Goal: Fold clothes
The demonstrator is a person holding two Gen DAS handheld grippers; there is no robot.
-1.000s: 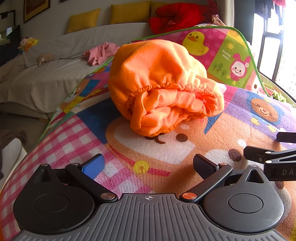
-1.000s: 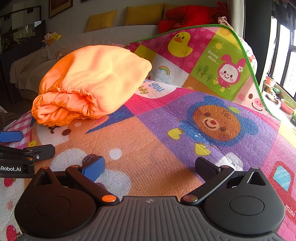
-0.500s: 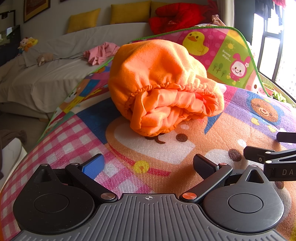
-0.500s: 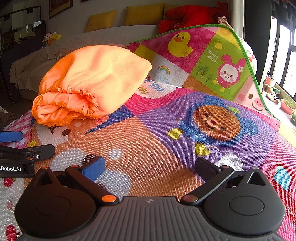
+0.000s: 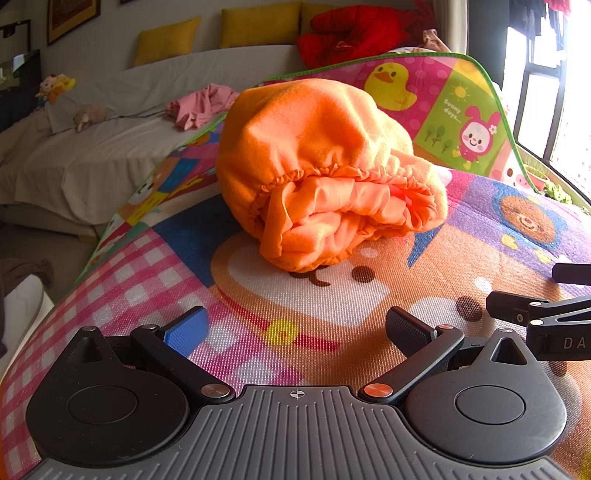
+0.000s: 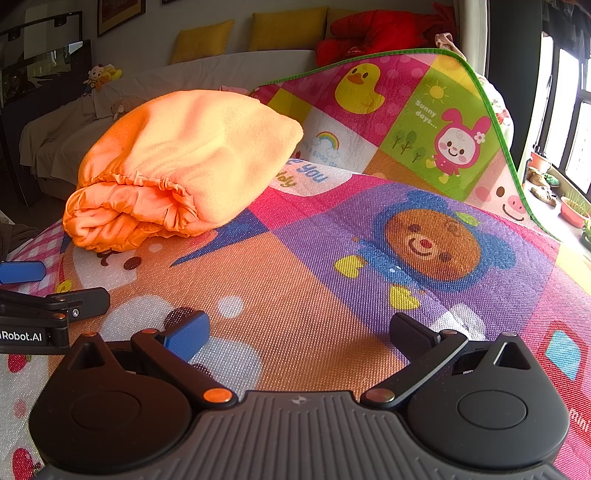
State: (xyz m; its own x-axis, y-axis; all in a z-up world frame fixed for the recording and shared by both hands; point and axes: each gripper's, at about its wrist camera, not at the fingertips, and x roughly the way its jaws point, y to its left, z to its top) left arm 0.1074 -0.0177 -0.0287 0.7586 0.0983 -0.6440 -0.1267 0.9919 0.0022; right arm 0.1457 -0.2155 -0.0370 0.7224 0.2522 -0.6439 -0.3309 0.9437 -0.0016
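Observation:
A folded orange garment (image 5: 325,173) with an elastic hem lies bundled on the colourful play mat (image 5: 332,302). In the right wrist view the same orange garment (image 6: 184,162) sits at the left of the mat (image 6: 332,288). My left gripper (image 5: 295,328) rests open on the mat a short way in front of the bundle, nothing between its fingers. My right gripper (image 6: 299,332) also stands open and empty, to the right of the bundle. The right gripper's fingers (image 5: 517,308) show at the right edge of the left wrist view; the left gripper's fingers (image 6: 74,302) show at the left edge of the right wrist view.
The mat's far edge (image 6: 406,96) curls upward behind the garment. A sofa under a pale sheet (image 5: 110,147) holds a pink cloth (image 5: 201,107), yellow cushions (image 5: 258,24) and a red plush (image 5: 351,33). A window (image 5: 554,92) is at the right.

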